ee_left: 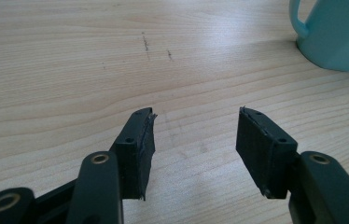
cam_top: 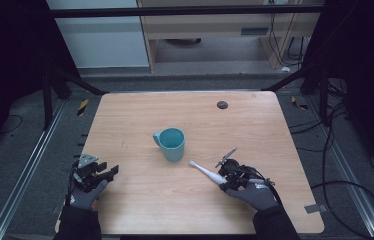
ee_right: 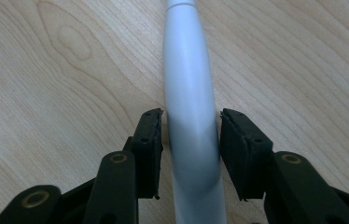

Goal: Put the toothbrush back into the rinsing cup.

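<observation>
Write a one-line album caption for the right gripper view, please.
Two black jaws close around the handle of a white toothbrush lying on the wooden table.

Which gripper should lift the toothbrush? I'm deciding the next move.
Right. The right gripper has its jaws already either side of the toothbrush handle; the left gripper is open over bare table, across from the cup.

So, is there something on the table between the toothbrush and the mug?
Nothing visible. The toothbrush, between the right gripper's fingers, points toward the mug across bare table. Its head sits just beside the mug's base.
</observation>
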Demonstrator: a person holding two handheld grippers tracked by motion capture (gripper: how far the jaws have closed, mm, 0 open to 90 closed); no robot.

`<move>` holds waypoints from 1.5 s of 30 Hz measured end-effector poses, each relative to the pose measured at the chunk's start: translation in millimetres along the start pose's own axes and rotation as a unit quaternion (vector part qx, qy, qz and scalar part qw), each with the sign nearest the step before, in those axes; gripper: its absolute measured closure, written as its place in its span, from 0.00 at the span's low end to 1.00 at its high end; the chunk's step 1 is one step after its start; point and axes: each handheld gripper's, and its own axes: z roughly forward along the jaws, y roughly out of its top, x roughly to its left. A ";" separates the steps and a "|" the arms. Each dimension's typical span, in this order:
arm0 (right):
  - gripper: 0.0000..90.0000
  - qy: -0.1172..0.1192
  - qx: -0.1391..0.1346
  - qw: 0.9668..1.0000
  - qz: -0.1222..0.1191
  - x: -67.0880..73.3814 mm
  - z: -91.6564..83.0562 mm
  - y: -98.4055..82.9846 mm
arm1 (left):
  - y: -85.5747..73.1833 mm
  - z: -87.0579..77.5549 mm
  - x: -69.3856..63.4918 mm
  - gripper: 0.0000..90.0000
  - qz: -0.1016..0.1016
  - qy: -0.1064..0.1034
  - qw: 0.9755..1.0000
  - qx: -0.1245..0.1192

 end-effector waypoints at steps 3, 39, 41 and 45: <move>0.69 0.001 0.006 1.000 0.002 -0.2 2.3 -0.1 | 0.0 -0.1 -0.1 0.51 0.000 0.000 1.000 -0.001; 0.74 -0.043 -0.218 0.972 0.077 -5.5 -62.6 0.6 | 0.6 -0.3 -0.6 0.51 -0.004 0.001 1.000 -0.004; 0.74 -0.051 -0.242 0.965 0.082 -5.8 -69.4 4.1 | 0.7 -0.6 -0.7 0.51 -0.004 0.001 1.000 -0.005; 0.74 -0.057 -0.271 0.957 0.092 -5.4 -77.3 13.7 | 0.9 -0.4 -0.6 0.51 -0.005 0.001 1.000 -0.005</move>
